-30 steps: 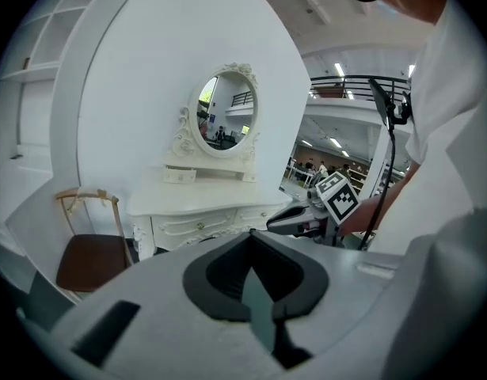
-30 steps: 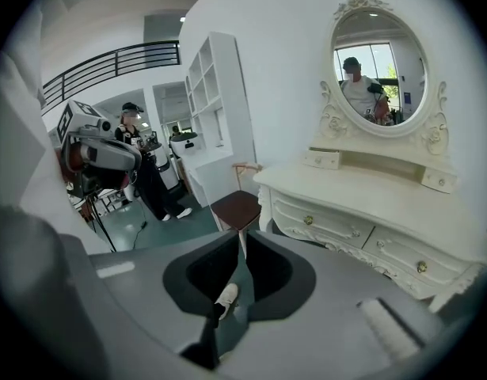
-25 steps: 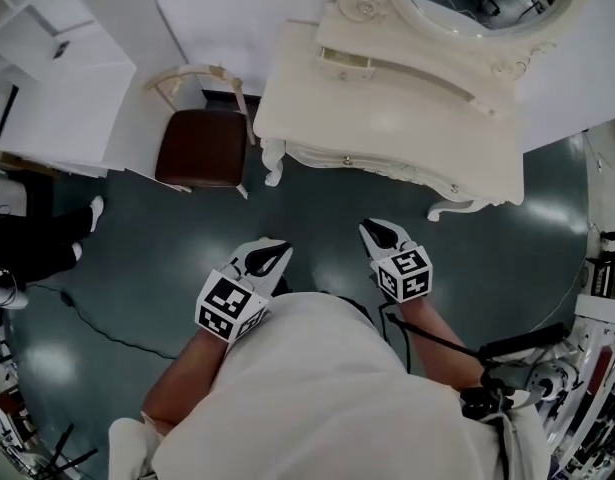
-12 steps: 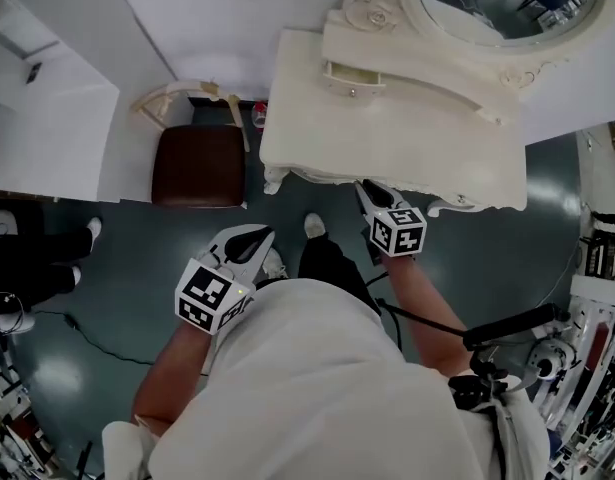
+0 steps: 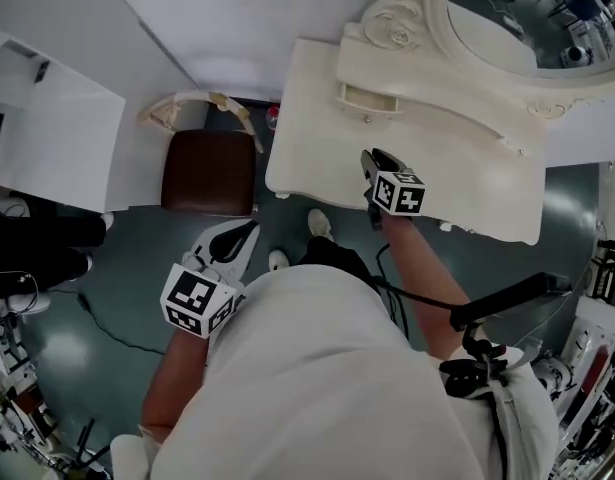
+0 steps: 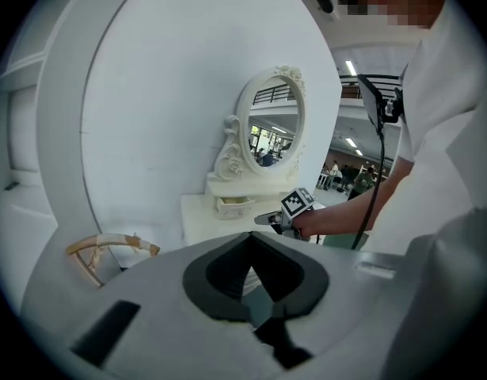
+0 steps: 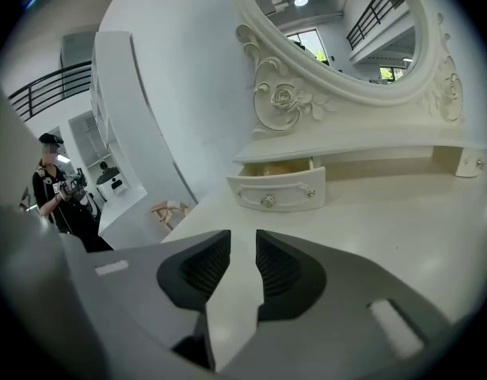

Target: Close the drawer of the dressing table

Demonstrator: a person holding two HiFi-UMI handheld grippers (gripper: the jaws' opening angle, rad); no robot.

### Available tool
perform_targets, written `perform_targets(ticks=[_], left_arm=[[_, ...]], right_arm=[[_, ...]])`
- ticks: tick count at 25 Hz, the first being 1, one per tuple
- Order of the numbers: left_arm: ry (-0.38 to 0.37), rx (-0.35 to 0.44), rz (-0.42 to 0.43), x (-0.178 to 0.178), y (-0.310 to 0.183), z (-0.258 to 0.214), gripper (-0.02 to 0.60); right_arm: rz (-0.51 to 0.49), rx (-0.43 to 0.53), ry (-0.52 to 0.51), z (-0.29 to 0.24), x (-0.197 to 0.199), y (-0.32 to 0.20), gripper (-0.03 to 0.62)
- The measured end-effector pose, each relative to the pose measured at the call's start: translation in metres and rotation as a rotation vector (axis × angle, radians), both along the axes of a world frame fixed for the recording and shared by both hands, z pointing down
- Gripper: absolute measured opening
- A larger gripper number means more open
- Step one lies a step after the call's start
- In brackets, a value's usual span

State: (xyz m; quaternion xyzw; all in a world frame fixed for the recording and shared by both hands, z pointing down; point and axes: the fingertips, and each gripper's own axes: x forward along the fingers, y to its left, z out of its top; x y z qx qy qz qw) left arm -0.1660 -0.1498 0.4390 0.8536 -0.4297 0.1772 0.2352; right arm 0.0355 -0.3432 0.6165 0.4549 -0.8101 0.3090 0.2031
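The cream dressing table (image 5: 457, 183) has a small drawer (image 5: 371, 100) under its mirror shelf, pulled out a little. In the right gripper view the drawer (image 7: 279, 190) faces me, a gap showing above its front and a round knob (image 7: 268, 201) in the middle. My right gripper (image 5: 372, 156) hovers over the tabletop, pointing at the drawer and still short of it. Its jaws (image 7: 243, 248) are opening, with nothing between them. My left gripper (image 5: 249, 230) hangs over the floor in front of the table's left end, its tips (image 6: 253, 240) together and empty.
An oval mirror (image 5: 527, 18) tops the table. A chair with a brown seat (image 5: 209, 171) stands left of the table. A white shelf unit (image 5: 47, 118) and a person in black (image 5: 37, 248) are further left. A cable (image 5: 107, 328) lies on the dark floor.
Both grippers moved forward toward the table. The right one went from above the floor to over the tabletop, and its jaws parted. The left stayed over the floor.
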Motion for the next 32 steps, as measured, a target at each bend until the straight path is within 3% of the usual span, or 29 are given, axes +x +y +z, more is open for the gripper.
perform_targets(ticks=[10, 22, 32], left_arm=[[-0.035, -0.042, -0.093, 0.007, -0.042, 0.002, 0.003], [-0.055, -0.064, -0.169, 0.009, -0.068, 0.008, 0.003], [-0.073, -0.07, -0.18, 0.012, -0.083, 0.007, 0.003]], right_arm=[[0.008, -0.076, -0.082, 0.028, -0.004, -0.074, 0.114], [-0.024, -0.105, -0.109, 0.042, -0.007, -0.101, 0.094], [-0.031, -0.105, -0.119, 0.042, -0.008, -0.123, 0.091]])
